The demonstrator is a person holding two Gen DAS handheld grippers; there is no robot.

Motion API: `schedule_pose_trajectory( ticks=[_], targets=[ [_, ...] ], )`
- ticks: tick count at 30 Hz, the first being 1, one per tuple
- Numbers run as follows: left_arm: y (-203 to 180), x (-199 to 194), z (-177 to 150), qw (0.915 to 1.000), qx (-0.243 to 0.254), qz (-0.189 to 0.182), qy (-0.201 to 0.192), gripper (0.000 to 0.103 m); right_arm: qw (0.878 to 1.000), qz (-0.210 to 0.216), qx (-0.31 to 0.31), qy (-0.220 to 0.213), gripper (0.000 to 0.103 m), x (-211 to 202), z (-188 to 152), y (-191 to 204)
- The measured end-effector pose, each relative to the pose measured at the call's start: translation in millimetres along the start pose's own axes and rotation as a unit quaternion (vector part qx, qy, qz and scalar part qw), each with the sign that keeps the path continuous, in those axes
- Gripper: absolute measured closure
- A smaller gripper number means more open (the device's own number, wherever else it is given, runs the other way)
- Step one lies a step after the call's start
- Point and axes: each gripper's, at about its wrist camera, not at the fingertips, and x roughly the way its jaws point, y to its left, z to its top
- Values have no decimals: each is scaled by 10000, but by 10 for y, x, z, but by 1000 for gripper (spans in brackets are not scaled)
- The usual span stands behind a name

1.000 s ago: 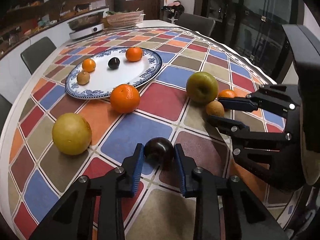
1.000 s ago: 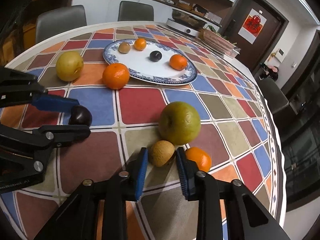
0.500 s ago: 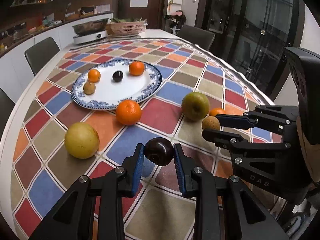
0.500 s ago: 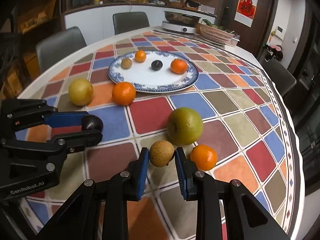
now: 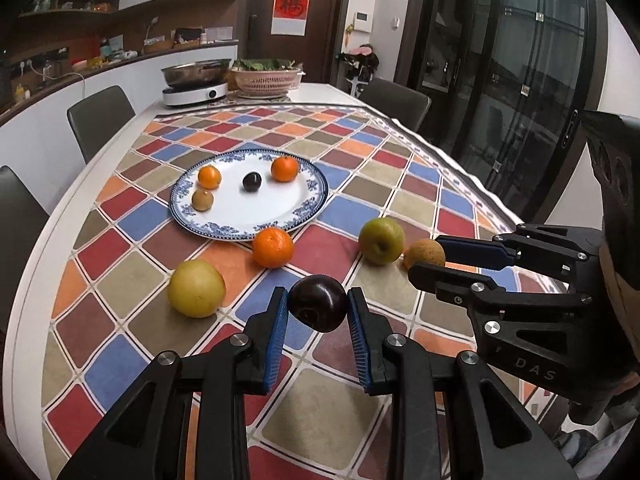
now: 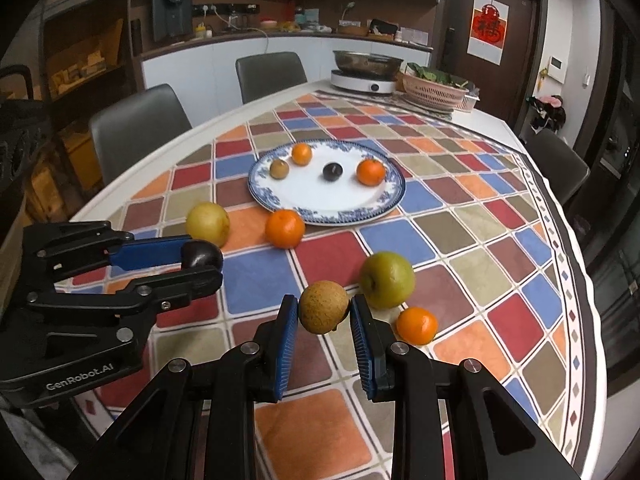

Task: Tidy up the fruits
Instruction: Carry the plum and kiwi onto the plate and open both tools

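My left gripper [image 5: 317,306] is shut on a dark plum [image 5: 318,302], held above the checkered tablecloth. My right gripper [image 6: 324,312] is shut on a small brown speckled fruit [image 6: 323,306], also lifted off the table. Each gripper shows in the other's view: the right gripper [image 5: 430,258] at the right, the left gripper [image 6: 202,258] at the left. A blue-rimmed plate [image 5: 256,220] further back holds two oranges, a dark plum and a small brown fruit. Loose on the cloth lie a yellow pear [image 5: 196,288], an orange [image 5: 273,247], a green apple [image 5: 381,240] and a small orange [image 6: 416,325].
An induction cooker with a steel pot [image 5: 196,88] and a pink basket of greens [image 5: 267,80] stand at the table's far end. Grey chairs [image 6: 138,128] ring the table. Glass doors are on the right; the table edge [image 6: 576,264] curves close by.
Both grippers have risen, lifting the dark plum and the brown fruit off the tablecloth. The table now looks farther below, with more of the room in view.
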Motion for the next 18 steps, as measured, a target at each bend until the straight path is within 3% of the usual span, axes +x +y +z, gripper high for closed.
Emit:
schedule_pose_trajectory(
  ticks=[18],
  targets=[
    [72, -389, 278, 9990, -60, -8, -454, 73, 9987, 263, 91, -437, 75, -410, 318, 76]
  ],
)
